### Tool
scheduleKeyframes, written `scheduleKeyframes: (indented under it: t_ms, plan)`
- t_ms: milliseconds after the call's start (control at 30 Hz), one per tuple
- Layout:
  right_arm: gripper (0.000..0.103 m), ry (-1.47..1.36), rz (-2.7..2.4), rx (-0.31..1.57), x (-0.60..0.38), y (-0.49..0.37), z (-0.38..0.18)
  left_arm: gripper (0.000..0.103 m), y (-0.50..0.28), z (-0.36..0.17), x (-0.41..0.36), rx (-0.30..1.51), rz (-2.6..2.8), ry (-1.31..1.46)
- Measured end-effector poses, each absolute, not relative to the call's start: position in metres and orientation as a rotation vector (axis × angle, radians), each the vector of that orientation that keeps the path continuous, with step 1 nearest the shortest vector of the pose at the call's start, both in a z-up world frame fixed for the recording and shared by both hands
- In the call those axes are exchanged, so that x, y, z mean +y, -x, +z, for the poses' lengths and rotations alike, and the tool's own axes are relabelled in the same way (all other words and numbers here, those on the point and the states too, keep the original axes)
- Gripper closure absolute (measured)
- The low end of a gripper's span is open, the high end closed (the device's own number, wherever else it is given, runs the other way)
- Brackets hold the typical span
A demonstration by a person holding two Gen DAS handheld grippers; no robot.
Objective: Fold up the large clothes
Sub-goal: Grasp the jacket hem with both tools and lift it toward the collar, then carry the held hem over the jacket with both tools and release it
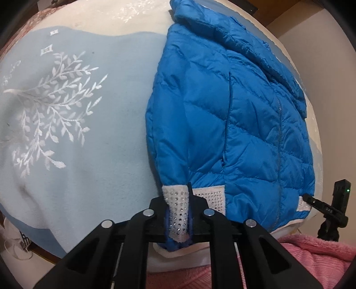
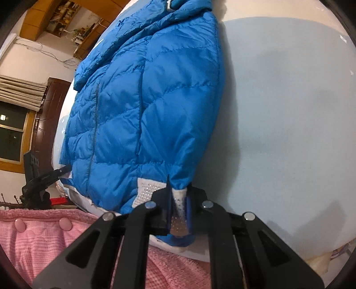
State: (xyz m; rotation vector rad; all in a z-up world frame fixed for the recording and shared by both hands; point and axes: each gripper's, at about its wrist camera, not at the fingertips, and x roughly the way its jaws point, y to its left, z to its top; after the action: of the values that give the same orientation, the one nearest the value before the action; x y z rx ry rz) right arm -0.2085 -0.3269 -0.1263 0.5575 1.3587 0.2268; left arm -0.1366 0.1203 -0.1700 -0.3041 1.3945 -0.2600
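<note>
At the bed's (image 1: 89, 155) near edge, my left gripper (image 1: 178, 213) and right gripper (image 2: 178, 211) each pinch the jacket's (image 1: 233, 111) hem; folding has barely begun.

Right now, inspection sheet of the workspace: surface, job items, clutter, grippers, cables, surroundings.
Surface: bed with a pale blue blanket bearing a white leaf print, over a cream cover.
Job's things: blue quilted jacket lying flat, with white studded trim along its near hem.
Clutter: nothing seen on the blanket besides the jacket.
Grippers: left gripper shut on the studded hem at one corner; right gripper shut on the studded hem at the other corner.
Cables: loose wires run along the far wall.
Surroundings: wooden shelf, dark window, pink fleece clothing of the person at the near edge.
</note>
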Motion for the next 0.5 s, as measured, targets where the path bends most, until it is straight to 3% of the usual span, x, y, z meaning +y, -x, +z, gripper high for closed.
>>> scheduleKeyframes:
  t_ms: [233, 500]
  plan:
    - [0.096, -0.716, 0.343, 1.192, -0.345, 0.2, -0.069, 0.092, 0.118, -0.108, 0.141, 1.281, -0.402, 0.515]
    - [0.096, -0.784, 0.415, 1.03, -0.374, 0.134, -0.005, 0.092, 0.041, -0.047, 0.14, 1.141, -0.496, 0.582]
